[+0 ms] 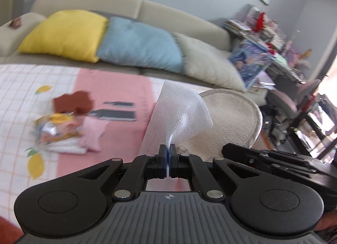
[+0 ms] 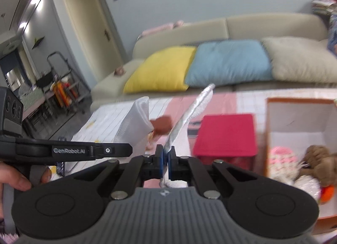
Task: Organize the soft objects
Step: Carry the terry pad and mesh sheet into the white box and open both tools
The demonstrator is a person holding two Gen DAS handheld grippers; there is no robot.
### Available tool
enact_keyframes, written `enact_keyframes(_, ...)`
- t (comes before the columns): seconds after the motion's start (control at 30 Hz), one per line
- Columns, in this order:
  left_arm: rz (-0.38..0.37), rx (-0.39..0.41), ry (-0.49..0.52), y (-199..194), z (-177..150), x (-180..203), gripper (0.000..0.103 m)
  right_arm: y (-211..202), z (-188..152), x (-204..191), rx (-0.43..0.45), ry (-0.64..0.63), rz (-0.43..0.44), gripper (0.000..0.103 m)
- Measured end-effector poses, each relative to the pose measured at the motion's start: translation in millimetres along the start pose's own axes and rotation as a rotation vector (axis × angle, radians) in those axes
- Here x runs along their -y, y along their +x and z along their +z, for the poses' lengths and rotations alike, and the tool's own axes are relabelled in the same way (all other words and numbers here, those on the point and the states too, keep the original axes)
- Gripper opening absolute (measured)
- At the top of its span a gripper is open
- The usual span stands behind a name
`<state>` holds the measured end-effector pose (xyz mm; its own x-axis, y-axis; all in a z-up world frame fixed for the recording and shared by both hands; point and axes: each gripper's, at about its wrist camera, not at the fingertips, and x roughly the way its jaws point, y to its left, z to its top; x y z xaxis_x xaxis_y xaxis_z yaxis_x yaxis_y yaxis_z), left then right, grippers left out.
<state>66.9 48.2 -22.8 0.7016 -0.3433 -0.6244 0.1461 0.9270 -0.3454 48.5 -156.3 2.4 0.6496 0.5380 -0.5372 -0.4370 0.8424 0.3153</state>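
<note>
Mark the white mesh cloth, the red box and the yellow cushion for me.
white mesh cloth (image 1: 181,107), left wrist view, its raised middle.
red box (image 2: 226,133), right wrist view, its top face.
yellow cushion (image 1: 63,33), left wrist view, its centre.

My right claw (image 2: 166,159) is pinched tight on a strip of white mesh (image 2: 185,115), which rises up and to the right from between my pads. Off to my left, the other gripper (image 2: 73,151) reaches in sideways, a hand (image 2: 19,178) wrapped around its grip, with more mesh bunched just past its tip. Beyond sits a red box (image 2: 226,136) on the pink-and-white cloth (image 2: 248,100). To its right, an open carton (image 2: 271,138) holds a brown plush (image 2: 320,161) and a pink knit thing (image 2: 282,157). Yellow (image 2: 162,69), blue (image 2: 229,62) and beige (image 2: 301,60) cushions line the sofa (image 2: 210,26).
</note>
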Motion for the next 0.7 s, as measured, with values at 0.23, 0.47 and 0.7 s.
enact_keyframes(0.23,-0.139,-0.006,0.118,23.3,27.8,67.5,0.001,-48.1,4.1,46.5,0.109,0.023,-0.147,0.001)
enact_keyframes(0.47,-0.243,-0.061,0.265,76.9,39.9,141.1,0.001,-64.8,-5.1,109.9,0.098,0.108,-0.398,0.001)
enact_keyframes(0.7,-0.228,-0.186,0.406,142.1,24.5,188.6,0.001,-51.2,-19.7,157.5,-0.056,0.167,-0.573,0.001)
